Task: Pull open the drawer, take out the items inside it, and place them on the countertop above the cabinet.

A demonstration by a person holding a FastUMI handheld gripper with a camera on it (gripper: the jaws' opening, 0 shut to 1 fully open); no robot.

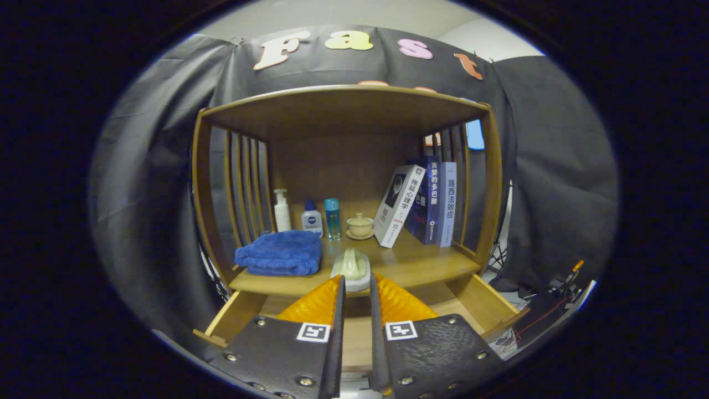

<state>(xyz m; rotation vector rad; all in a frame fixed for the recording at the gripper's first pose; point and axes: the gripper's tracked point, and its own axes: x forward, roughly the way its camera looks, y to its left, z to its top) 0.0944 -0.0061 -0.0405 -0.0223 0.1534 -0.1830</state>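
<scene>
My gripper holds one pale green thing on a white base between its fingers, squeezed narrow. It sits straight ahead, at the front edge of the countertop, above the open drawer. Beyond it I count one blue towel, three bottles, one lidded cup and three books.

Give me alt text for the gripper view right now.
The gripper holds a pale scrubbing brush between its nearly closed jaws, at the countertop's front edge above the open drawer. Behind sit a folded blue towel, bottles, a lidded cup and books.
</scene>
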